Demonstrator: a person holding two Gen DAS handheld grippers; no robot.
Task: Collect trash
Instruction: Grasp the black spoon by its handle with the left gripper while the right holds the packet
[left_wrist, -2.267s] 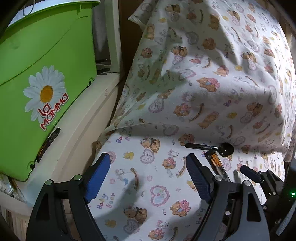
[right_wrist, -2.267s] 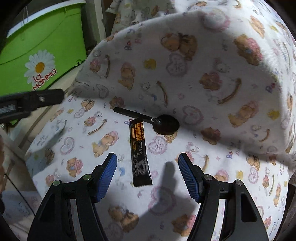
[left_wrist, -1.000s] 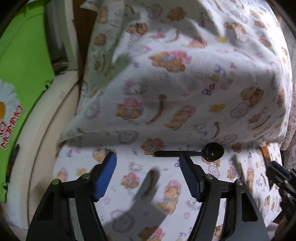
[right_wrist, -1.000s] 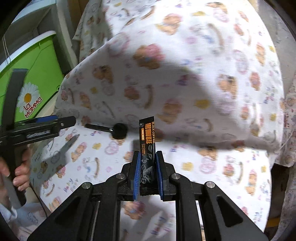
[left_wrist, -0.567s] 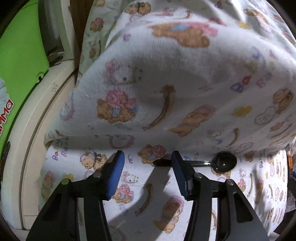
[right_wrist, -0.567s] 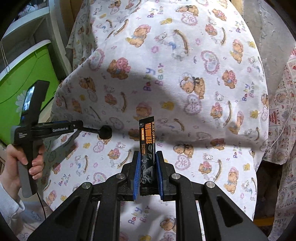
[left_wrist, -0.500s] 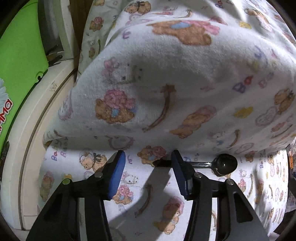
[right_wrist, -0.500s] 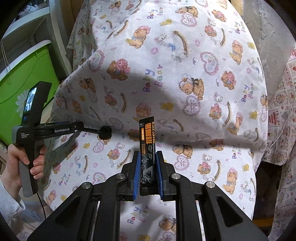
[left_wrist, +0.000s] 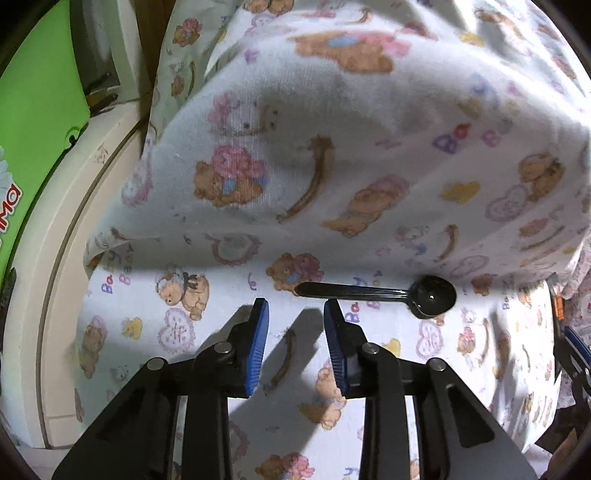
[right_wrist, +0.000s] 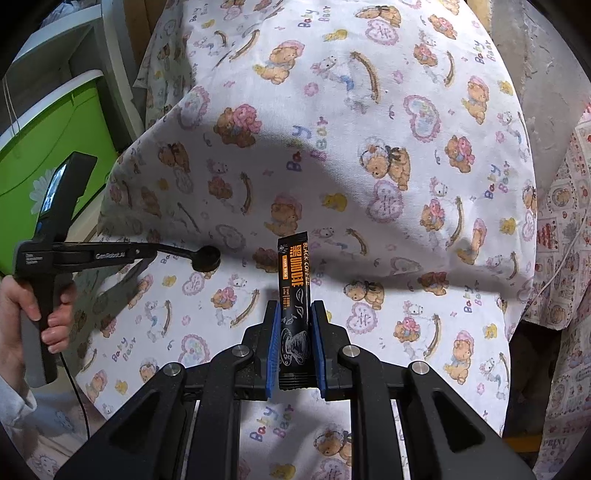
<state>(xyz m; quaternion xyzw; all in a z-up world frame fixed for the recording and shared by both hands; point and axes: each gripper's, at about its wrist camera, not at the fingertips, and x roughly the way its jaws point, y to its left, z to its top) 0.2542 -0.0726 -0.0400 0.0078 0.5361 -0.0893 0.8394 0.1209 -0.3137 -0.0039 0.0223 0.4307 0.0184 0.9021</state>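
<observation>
A black plastic spoon (left_wrist: 369, 293) lies on the teddy-bear cloth (left_wrist: 369, 147), its bowl to the right. My left gripper (left_wrist: 295, 314) points down at the handle's left end. Its jaws are closing, and the handle tip sits just beyond the blue fingertips (left_wrist: 328, 306), with nothing pressed between the pads. My right gripper (right_wrist: 295, 308) is shut on a black coffee sachet (right_wrist: 293, 273), which stands upright above the cloth (right_wrist: 388, 147). In the right wrist view the left gripper (right_wrist: 159, 252) reaches the spoon (right_wrist: 205, 258) from the left, with a hand (right_wrist: 33, 306) on its grip.
A green bin with a daisy sticker (right_wrist: 48, 147) stands at the left beside a cream ledge (left_wrist: 74, 221). The cloth rises in a big draped hump behind the spoon. A patterned fabric (right_wrist: 561, 240) hangs at the right.
The right gripper closed on the sachet and lifted it off the cloth, then held still. The left gripper came in close to the spoon handle and its jaws narrowed steadily.
</observation>
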